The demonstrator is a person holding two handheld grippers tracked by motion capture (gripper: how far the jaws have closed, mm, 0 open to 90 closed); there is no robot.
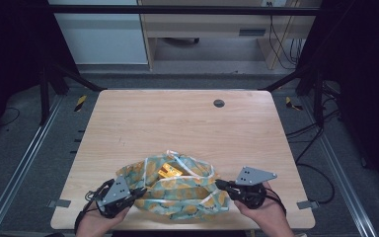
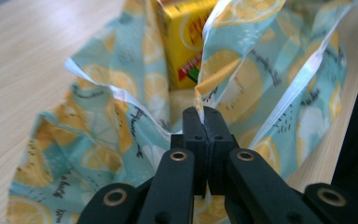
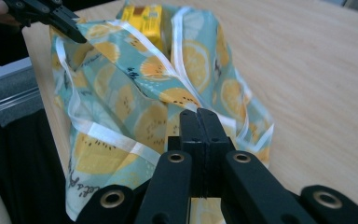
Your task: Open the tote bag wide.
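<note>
A teal cloth bag printed with yellow lemons and trimmed in white lies at the front middle of the table. Its mouth gapes upward, and a yellow box lies inside. My left gripper is shut on the bag's left edge. In the left gripper view the jaws pinch a fold of the bag, with the yellow box beyond. My right gripper is shut on the bag's right edge, and its tips clamp the bag. The yellow box and the left gripper show farther off.
The wooden table has a round cable hole near its far edge. The bag sits close to the front edge. Black frame posts stand at both far corners, and cables lie on the floor to the right.
</note>
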